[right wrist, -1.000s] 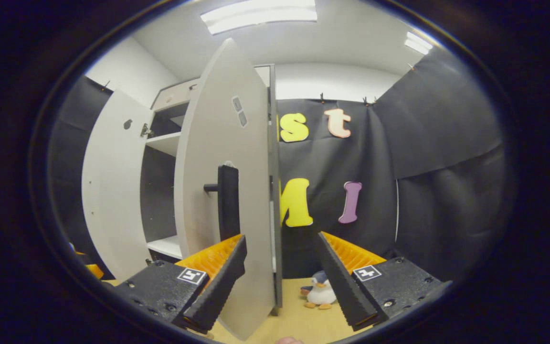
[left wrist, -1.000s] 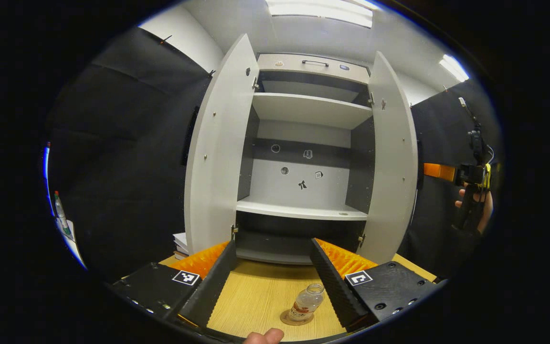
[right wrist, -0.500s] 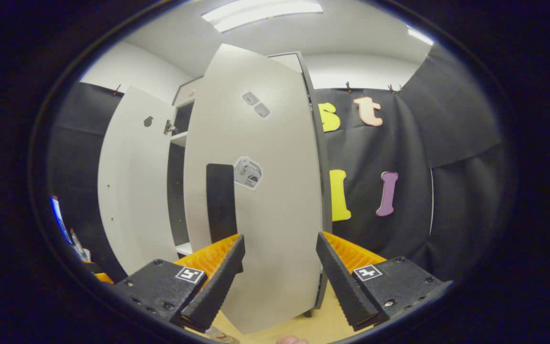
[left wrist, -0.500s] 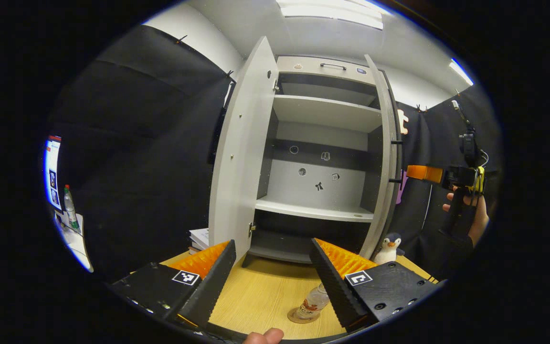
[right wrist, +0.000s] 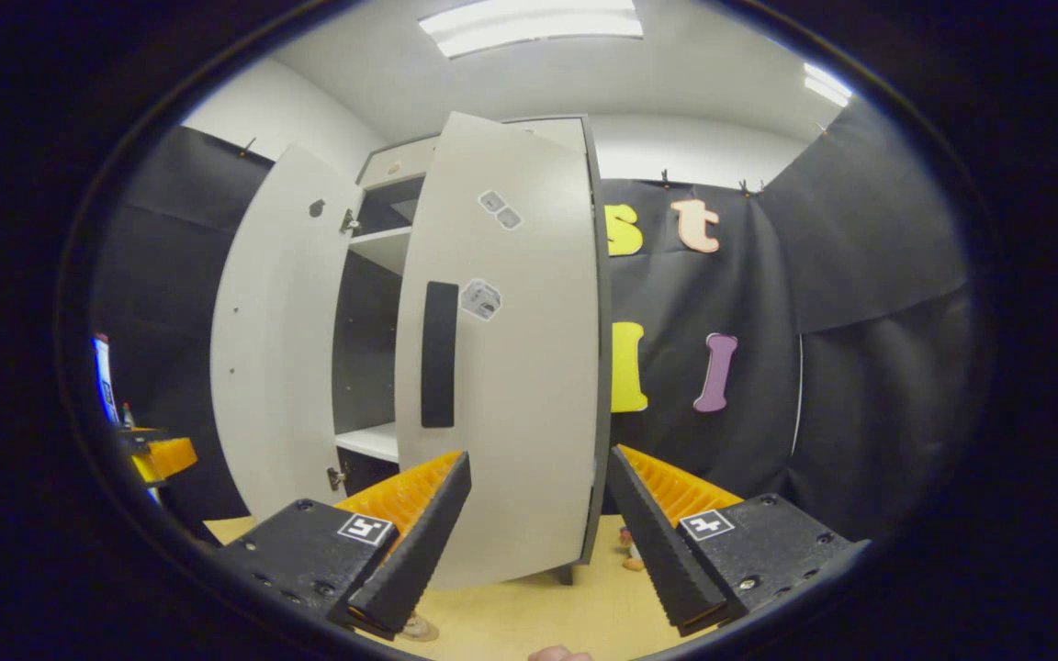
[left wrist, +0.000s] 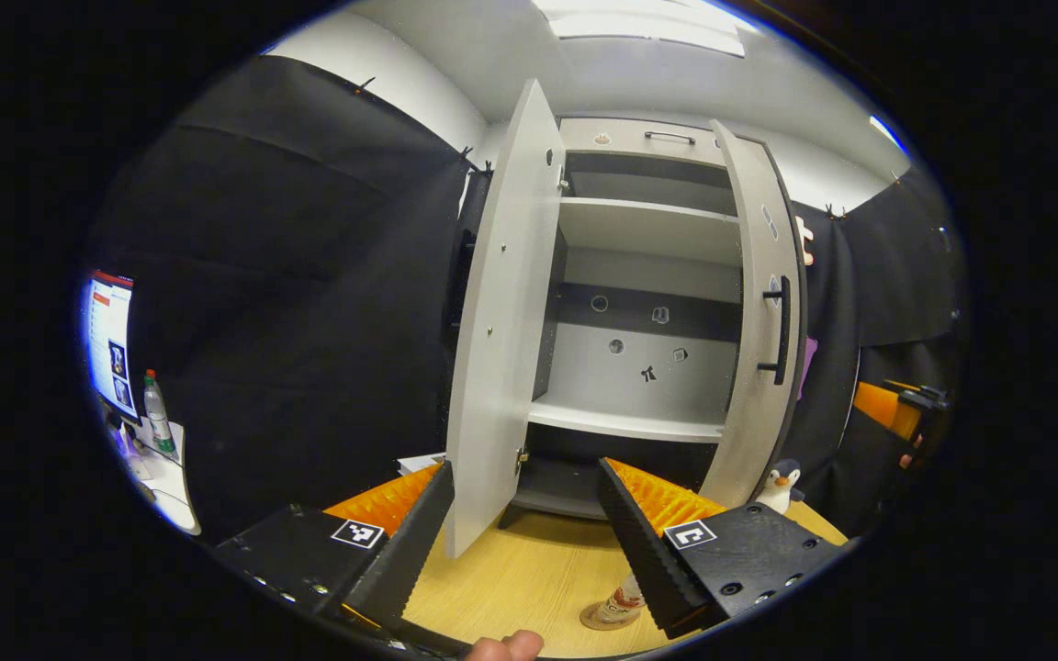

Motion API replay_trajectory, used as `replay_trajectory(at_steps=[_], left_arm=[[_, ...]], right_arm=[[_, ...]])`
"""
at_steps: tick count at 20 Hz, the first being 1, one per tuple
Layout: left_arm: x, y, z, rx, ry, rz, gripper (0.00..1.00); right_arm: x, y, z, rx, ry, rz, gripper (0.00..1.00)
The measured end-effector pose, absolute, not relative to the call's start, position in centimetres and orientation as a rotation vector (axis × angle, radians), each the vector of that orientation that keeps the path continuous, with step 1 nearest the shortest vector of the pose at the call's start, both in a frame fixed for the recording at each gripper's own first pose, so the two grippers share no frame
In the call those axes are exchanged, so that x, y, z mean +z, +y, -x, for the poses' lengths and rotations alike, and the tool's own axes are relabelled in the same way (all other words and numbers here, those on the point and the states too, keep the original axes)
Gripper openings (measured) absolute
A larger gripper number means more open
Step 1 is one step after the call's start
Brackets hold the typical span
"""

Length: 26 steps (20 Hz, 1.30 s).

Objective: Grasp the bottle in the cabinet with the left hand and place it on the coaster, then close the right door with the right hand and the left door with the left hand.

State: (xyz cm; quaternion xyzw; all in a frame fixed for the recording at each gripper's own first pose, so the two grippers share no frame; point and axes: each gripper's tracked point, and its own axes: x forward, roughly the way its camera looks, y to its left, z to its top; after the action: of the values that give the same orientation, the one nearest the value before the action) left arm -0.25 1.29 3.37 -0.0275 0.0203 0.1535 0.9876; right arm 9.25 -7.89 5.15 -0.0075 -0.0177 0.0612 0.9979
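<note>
While the bottle (left wrist: 622,601) stood on its coaster (left wrist: 604,619) on the table (left wrist: 511,578), we held both grippers — left gripper (left wrist: 522,523), right gripper (right wrist: 538,523) — wide apart, empty, before the part-closed right door (right wrist: 501,367).

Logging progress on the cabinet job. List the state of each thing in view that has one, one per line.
Right door: partly closed, not yet shut.
Left door: wide open.
Bottle: upright on the coaster, out of the cabinet.
Shelves: bare.
Left gripper: open, holding nothing.
Right gripper: open, holding nothing, facing the right door.
</note>
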Motion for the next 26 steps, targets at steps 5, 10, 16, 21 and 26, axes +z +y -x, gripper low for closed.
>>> replay_trajectory(at_steps=[5,10,16,21,26], left_arm=[[6.2,3.2,-1.2,0.306,0.003,0.026,0.95],[8.5,5.9,-1.9,0.321,-0.022,-0.009,0.95],[12.6,17.8,-3.4,0.484,-0.110,0.122,0.95],[12.3,23.8,-7.5,0.533,-0.103,0.183,0.95],[11.0,23.7,-11.2,0.503,-0.057,0.169,0.95]], right_arm=[[2.4,-8.2,-5.3,0.103,-0.039,0.010,0.99],[1.2,-6.4,-1.5,0.159,-0.054,-0.012,0.98],[1.2,-6.4,-0.7,0.160,-0.036,-0.018,0.98],[2.1,-6.8,-0.7,0.133,-0.045,-0.006,0.94],[3.1,-7.8,-1.0,0.089,-0.060,-0.002,0.98]])
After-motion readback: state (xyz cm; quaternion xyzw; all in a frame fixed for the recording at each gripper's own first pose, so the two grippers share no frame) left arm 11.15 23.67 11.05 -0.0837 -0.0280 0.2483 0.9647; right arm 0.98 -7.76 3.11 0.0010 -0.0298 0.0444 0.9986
